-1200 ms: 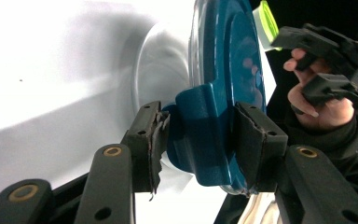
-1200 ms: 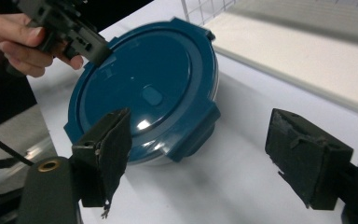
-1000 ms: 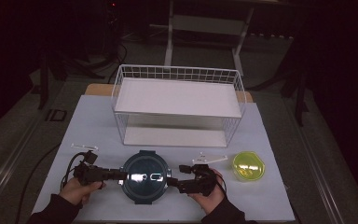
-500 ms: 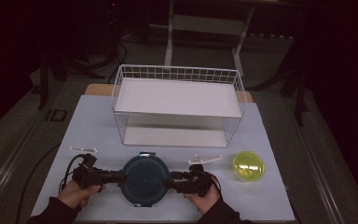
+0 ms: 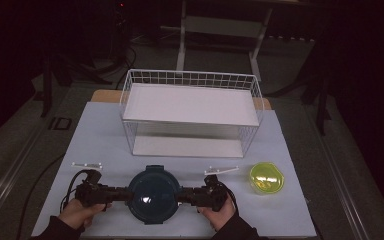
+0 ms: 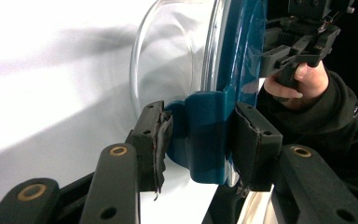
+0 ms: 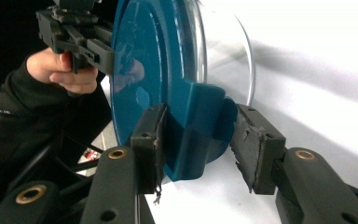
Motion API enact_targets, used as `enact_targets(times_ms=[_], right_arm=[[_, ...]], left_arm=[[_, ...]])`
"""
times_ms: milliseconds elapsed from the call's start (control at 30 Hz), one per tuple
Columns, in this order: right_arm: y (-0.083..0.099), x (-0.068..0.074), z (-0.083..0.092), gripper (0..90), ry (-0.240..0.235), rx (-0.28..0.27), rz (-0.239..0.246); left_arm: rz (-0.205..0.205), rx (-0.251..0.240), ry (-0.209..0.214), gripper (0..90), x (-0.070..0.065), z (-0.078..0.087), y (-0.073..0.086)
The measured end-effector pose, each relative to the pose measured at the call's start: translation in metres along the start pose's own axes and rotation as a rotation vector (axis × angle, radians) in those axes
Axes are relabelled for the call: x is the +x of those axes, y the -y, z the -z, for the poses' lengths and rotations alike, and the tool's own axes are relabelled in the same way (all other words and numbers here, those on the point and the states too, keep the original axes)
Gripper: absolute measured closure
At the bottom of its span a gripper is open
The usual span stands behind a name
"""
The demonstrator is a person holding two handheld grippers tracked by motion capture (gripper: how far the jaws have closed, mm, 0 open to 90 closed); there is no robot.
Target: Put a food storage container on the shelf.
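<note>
Step in hand looks like clamping the side latches of the lidded glass container — a round clear bowl under a teal lid — which sits on the white table at the near edge, between the two hands.

Left gripper comes in from the container's left side. In the left gripper view its pads press on either side of the teal latch tab — narrow, closed on the tab.

Right gripper mirrors it on the right side. Its jaws have just been closing around the other latch tab. One pad touches the tab; the other pad stands just off it, a gap showing, so not yet gripped.

Next move probably needs the right jaws to finish closing, then both tabs pressed or pulled together, with the container kept flat.

Wire basket stands behind the container, apart. Yellow-green dish lies to the right, untouched.
</note>
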State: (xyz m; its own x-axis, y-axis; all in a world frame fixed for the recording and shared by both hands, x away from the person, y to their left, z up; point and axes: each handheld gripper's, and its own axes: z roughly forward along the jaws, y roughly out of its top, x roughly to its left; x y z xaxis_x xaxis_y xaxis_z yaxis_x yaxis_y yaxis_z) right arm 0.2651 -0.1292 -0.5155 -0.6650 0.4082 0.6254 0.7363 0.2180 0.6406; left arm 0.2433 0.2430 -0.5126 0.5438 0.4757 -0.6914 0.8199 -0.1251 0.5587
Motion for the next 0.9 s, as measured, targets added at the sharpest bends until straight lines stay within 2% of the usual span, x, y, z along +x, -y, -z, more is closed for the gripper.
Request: enact_targets(times_ms=[67,133,200,400,467,533,600,700,900], right_arm=[[0.001,0.002,0.0,55.8,0.01,-0.004,-0.004],[0.001,0.003,0.001,56.0,0.018,-0.01,-0.028],[0.001,0.004,0.001,56.1,0.021,-0.008,-0.026],[0.002,0.007,0.002,56.5,0.033,0.004,-0.037],[0.002,0.008,0.003,56.5,0.024,0.006,-0.044],[0.001,0.012,0.003,56.7,0.031,0.008,-0.015],[-0.001,0.014,0.006,56.7,0.02,0.003,-0.025],[-0.006,0.016,0.013,56.7,0.016,-0.022,-0.029],[-0.018,0.021,0.032,56.6,0.041,-0.081,-0.02]], left_arm=[[0.007,-0.014,-0.007,56.9,-0.002,0.0,0.002],[0.003,-0.02,-0.017,57.0,-0.004,0.0,0.003],[0.004,-0.026,-0.026,57.1,-0.007,0.0,0.005],[0.008,-0.044,-0.016,57.2,-0.01,0.002,0.002],[0.004,-0.057,-0.014,57.3,-0.013,0.006,-0.001],[-0.012,-0.069,-0.016,57.4,-0.018,0.01,-0.007],[-0.015,-0.074,-0.016,57.5,-0.022,0.011,-0.011],[-0.028,-0.073,-0.02,57.5,-0.03,0.011,-0.019],[-0.055,-0.082,-0.007,57.6,-0.042,0.006,-0.034]])
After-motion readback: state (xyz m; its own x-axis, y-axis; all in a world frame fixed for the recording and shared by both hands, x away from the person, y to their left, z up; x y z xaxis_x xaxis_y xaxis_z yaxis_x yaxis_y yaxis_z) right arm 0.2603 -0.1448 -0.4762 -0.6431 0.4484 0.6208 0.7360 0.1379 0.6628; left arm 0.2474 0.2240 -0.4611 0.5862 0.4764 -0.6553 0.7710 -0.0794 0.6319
